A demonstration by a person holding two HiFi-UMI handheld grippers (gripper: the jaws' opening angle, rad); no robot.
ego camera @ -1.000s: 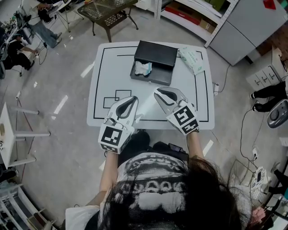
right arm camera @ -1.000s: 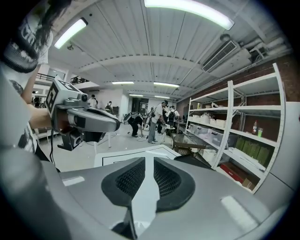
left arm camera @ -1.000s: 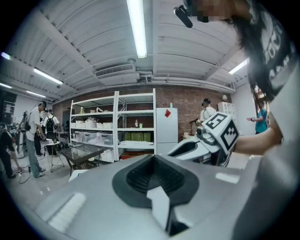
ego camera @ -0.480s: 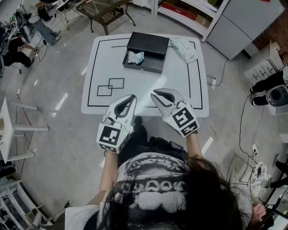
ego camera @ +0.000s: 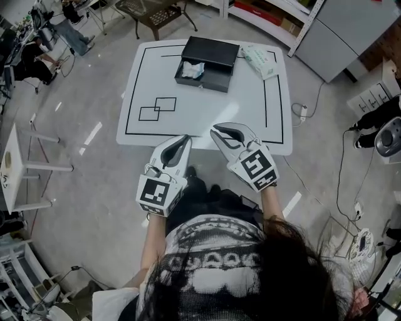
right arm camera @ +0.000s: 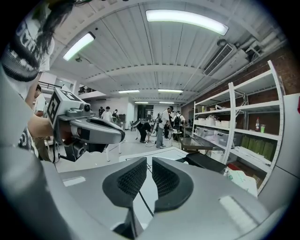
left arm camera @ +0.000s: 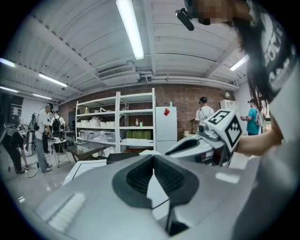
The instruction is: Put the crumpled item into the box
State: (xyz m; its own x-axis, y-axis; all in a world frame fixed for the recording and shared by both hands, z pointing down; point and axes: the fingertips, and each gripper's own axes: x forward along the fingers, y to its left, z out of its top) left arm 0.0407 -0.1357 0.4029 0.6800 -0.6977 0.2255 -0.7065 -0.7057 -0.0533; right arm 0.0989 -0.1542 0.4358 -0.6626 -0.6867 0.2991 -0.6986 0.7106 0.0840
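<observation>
The crumpled white item [ego camera: 192, 70] lies inside the open black box [ego camera: 216, 50] at the far side of the white table [ego camera: 250, 113]. My left gripper [ego camera: 184, 139] and right gripper [ego camera: 216, 130] hang side by side at the table's near edge, far from the box. Both are shut with nothing between their fingers. The left gripper view shows its own pads meeting [left arm camera: 153, 159] and the right gripper [left arm camera: 206, 140] beside it. In the right gripper view the right gripper's tips [right arm camera: 149, 164] stand nearly together, with the box [right arm camera: 206, 161] ahead.
A pale green packet [ego camera: 260, 61] lies to the right of the box. Black lines and two overlapping squares [ego camera: 156, 108] mark the tabletop. Shelving [ego camera: 269, 19], a grey cabinet [ego camera: 338, 37] and a dark side table [ego camera: 156, 11] stand beyond. Floor cables [ego camera: 341, 182] run at right.
The table has drawn away from me in the head view; both grippers, earlier over its near part, are now at its edge. The crumpled item stays in the box.
</observation>
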